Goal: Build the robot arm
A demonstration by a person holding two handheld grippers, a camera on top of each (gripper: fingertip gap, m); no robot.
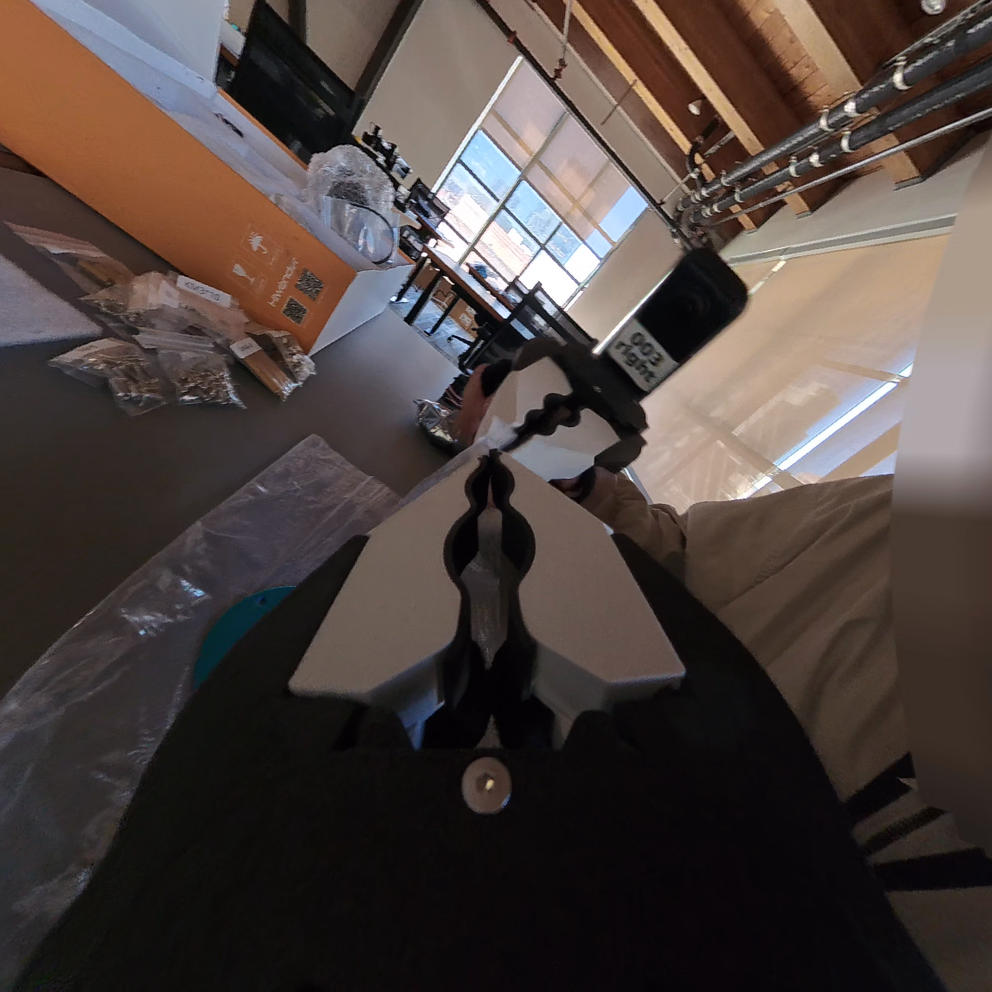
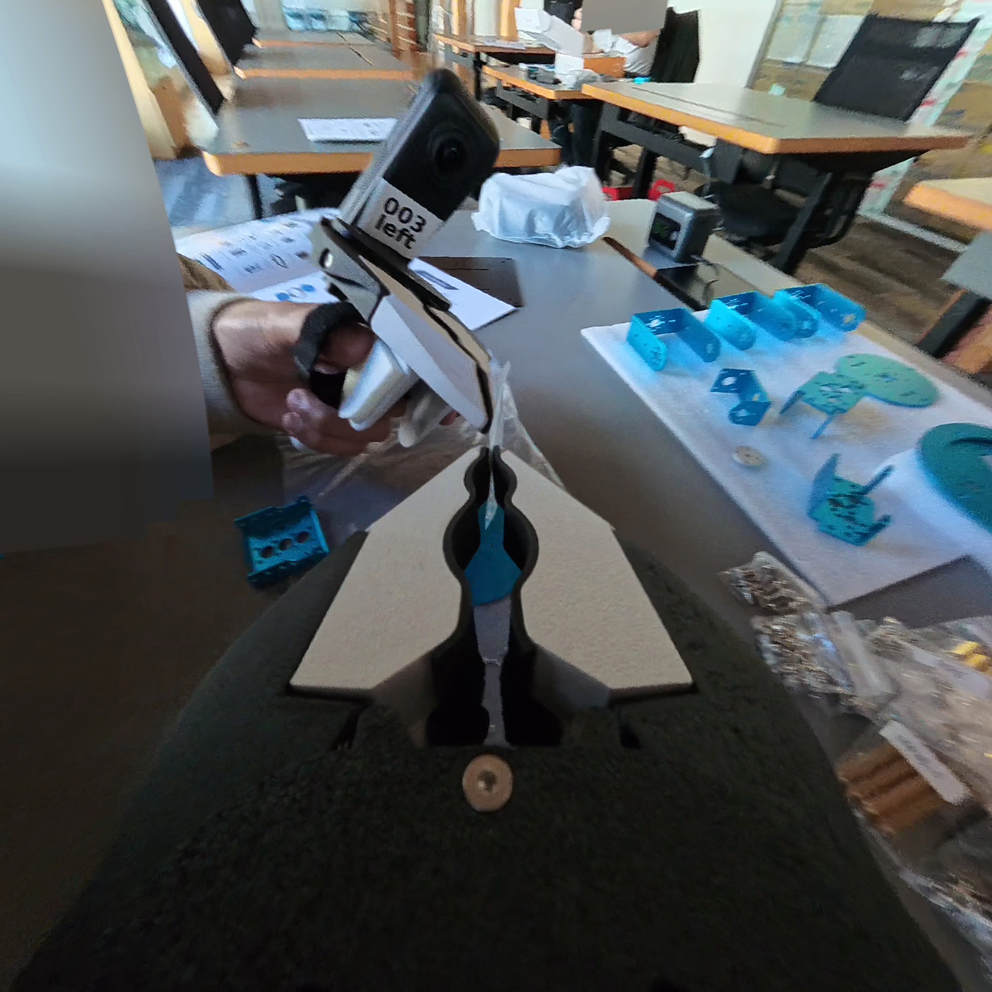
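My left gripper [image 1: 491, 459] is shut on the edge of a clear plastic bag [image 1: 214, 563] that hangs down over the dark table. A teal disc [image 1: 241, 628] shows inside the bag. My right gripper [image 2: 491, 456] is shut on the same bag's edge [image 2: 502, 408], right next to the left gripper [image 2: 486, 413], tip to tip. A teal part [image 2: 491, 563] shows through the gap behind my right fingers. In the left wrist view the right gripper [image 1: 510, 436] is shut on a pale bit of the plastic. A hand holds each gripper.
An orange and white box [image 1: 134, 161], bags of screws [image 1: 161, 365] and a foil bag [image 1: 437, 424] lie on the table. A white mat [image 2: 671, 397] bears several blue brackets [image 2: 671, 338] and a teal disc [image 2: 961, 472]. A blue block [image 2: 282, 542] lies at the left. Left and right tips are no more than a few centimetres apart. From either gripper's tips it is about 15 centimetres to the blue block [image 2: 282, 542].
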